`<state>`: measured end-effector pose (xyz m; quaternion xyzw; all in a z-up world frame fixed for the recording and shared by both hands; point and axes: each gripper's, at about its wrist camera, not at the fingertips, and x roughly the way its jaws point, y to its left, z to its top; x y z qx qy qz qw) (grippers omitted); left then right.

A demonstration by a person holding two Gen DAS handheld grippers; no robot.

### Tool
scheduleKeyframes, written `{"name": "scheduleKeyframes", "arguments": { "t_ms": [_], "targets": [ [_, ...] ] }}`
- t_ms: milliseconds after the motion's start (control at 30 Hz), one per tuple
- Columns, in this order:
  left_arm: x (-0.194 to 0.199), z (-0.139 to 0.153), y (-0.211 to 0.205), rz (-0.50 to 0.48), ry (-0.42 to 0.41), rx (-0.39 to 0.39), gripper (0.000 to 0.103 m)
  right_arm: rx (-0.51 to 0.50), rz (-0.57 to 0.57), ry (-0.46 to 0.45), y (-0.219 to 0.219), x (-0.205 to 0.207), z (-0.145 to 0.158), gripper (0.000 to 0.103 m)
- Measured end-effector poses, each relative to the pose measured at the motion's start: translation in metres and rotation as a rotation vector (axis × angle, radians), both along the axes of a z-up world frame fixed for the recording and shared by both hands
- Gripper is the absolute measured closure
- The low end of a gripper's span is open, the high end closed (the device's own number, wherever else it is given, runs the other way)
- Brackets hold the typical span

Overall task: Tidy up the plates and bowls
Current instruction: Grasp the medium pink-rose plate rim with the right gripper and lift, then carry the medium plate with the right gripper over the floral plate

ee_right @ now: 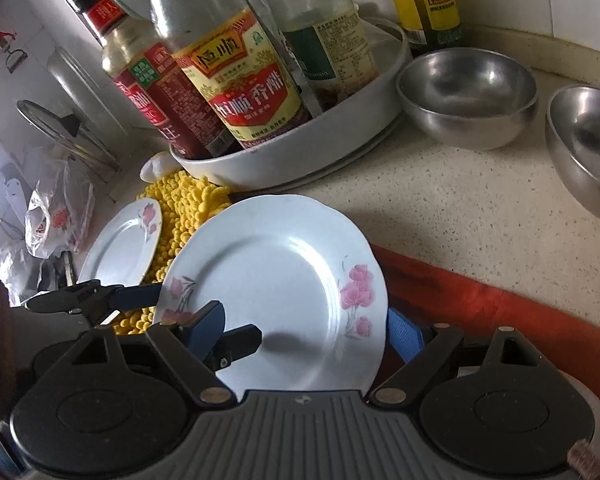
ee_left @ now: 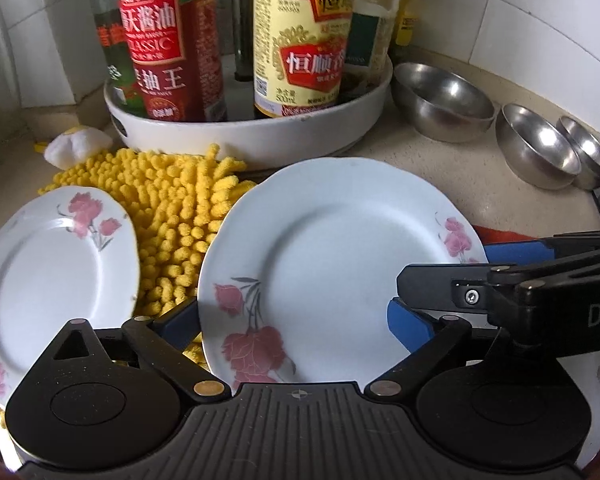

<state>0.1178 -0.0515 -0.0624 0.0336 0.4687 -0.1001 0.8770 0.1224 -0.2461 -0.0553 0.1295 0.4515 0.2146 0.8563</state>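
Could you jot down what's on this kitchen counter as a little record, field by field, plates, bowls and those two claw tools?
plates: large flowered plate in the middle; small flowered plate to its left
under plates: yellow chenille cloth
bowls: three steel bowls in a row, empty, unstacked
behind: white tray holding sauce bottles
left gripper: open, fingers either side of the large plate
right gripper: open, astride the same plate
counter: pale speckled stone
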Motion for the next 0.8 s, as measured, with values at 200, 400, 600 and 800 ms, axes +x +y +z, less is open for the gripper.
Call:
{"name": "scheduleKeyframes", "arguments": {
  "t_ms": [200,400,600,800],
  "targets": [
    [-0.01,0.016,-0.002,0.01,-0.044,0.009,0.004,0.014,0.006,-0.029,0.001,-0.009,0.013,0.02],
    [-0.017,0.027,-0.006,0.01,-0.076,0.016,0.004,0.029,-0.002,-0.054,-0.003,-0.019,0.023,0.02],
    [-0.026,0.038,-0.013,-0.013,-0.11,0.015,0.004,0.037,-0.024,-0.09,-0.009,-0.033,0.036,0.02],
    [-0.03,0.044,-0.027,-0.064,-0.126,0.013,0.004,0.04,-0.07,-0.101,-0.021,-0.046,0.045,0.02]
  ]
}}
